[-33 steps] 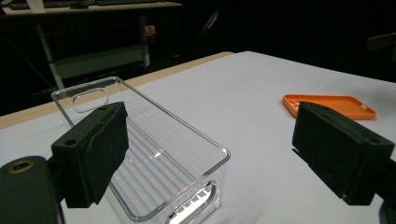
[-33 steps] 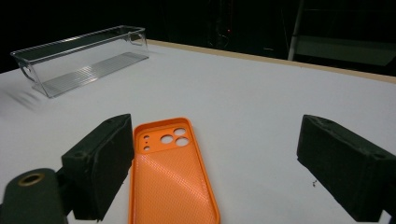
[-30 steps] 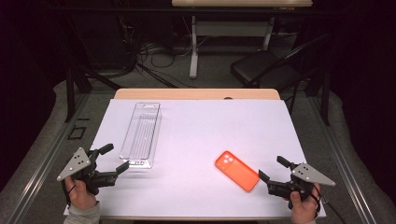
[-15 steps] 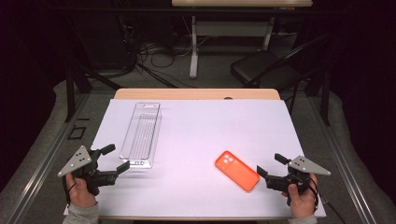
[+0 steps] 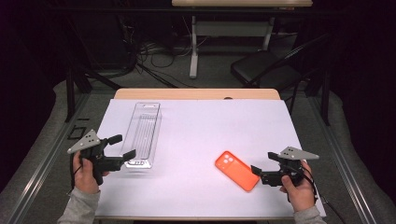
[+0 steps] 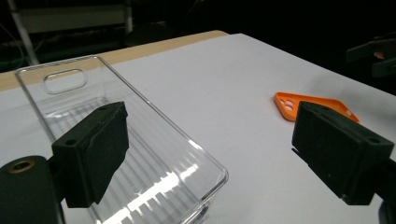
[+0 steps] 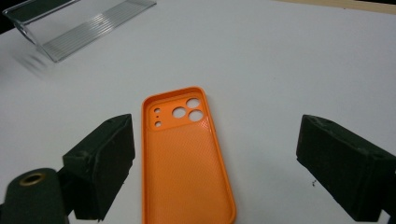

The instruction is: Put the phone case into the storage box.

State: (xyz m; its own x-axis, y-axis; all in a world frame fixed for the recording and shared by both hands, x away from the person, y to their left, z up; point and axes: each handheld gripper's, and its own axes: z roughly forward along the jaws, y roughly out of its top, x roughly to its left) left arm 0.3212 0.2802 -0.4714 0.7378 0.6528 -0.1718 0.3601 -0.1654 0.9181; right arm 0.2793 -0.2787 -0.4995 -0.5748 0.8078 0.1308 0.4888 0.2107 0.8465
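Right gripper (image 5: 259, 173) sits at about 4 o'clock on the white-covered table (image 5: 205, 126), jaws spread wide and empty, lined up on the flat orange silicone phone case (image 7: 186, 158) lying hollow side up just ahead, probably for a pick. Left gripper (image 5: 122, 145) at 8 o'clock, likewise open (nothing held), noses at the near end of the long clear plastic tray (image 5: 144, 133), which runs toward 11 o'clock, likely to steady it as the case's destination.
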